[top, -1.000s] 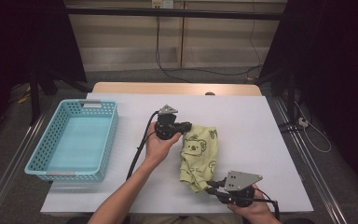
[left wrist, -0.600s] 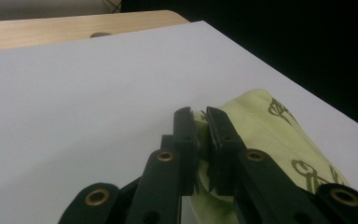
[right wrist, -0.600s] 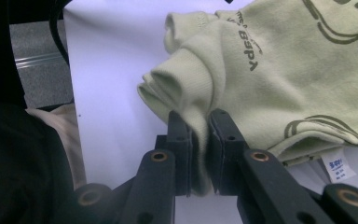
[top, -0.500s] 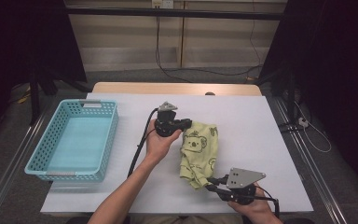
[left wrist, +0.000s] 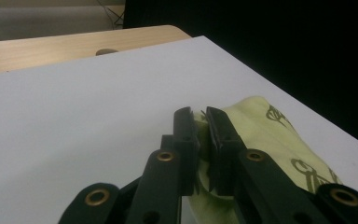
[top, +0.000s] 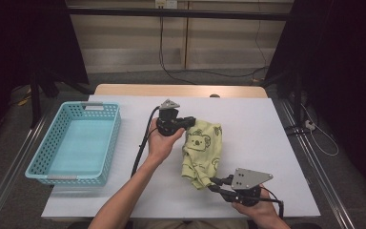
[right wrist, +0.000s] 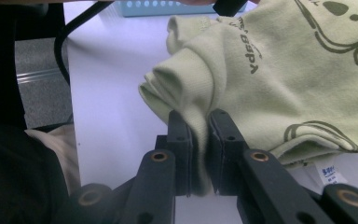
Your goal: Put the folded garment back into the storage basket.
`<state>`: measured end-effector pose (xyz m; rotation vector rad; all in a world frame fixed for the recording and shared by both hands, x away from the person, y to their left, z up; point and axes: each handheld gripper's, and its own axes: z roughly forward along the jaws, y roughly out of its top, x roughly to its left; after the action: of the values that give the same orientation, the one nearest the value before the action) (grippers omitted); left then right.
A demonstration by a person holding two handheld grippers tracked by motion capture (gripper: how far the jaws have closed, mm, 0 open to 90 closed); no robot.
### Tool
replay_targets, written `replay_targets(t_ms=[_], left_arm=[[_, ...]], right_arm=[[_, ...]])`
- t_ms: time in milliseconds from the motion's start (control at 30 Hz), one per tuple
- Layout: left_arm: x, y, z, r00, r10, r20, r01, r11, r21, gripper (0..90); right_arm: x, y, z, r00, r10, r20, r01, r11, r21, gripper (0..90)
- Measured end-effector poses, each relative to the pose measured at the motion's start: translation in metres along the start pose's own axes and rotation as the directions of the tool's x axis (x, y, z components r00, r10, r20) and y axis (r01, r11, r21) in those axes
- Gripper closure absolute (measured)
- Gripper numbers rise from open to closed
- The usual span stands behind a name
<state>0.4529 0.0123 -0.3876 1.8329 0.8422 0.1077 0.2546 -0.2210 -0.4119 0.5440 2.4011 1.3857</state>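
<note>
Pinching a pale-green printed garment (top: 201, 152) at both ends, the left claw (top: 190, 122) grips its far edge and the right claw (top: 215, 183) its near edge, mid-counter (top: 267, 129), right of a blue basket (top: 45, 157).

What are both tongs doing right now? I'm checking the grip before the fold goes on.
Left tongs: closed on the far edge of the pale green printed cotton garment.
Right tongs: closed on that garment's near folded corner.
</note>
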Motion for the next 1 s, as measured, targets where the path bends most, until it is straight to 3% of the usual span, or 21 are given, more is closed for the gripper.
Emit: replay_targets(t_ms=[300, 567, 1000], left_arm=[[0.004, 0.006, -0.011, 1.0, -0.002, -0.007, 0.002, 0.9999, -0.011, 83.6], [0.01, 0.013, -0.022, 0.999, 0.009, -0.045, -0.01, 0.9994, -0.034, 83.6], [0.017, 0.019, -0.037, 0.9977, 0.012, -0.067, -0.016, 0.998, -0.061, 83.5]], right_arm=[[-0.003, 0.008, 0.003, 0.9999, 0.006, -0.009, -0.006, 1.0, -0.027, 80.5], [-0.003, 0.021, 0.017, 0.9996, -0.007, -0.028, 0.005, 0.999, -0.054, 80.5], [-0.001, 0.038, 0.029, 0.9987, -0.012, -0.049, 0.007, 0.996, -0.093, 80.5]])
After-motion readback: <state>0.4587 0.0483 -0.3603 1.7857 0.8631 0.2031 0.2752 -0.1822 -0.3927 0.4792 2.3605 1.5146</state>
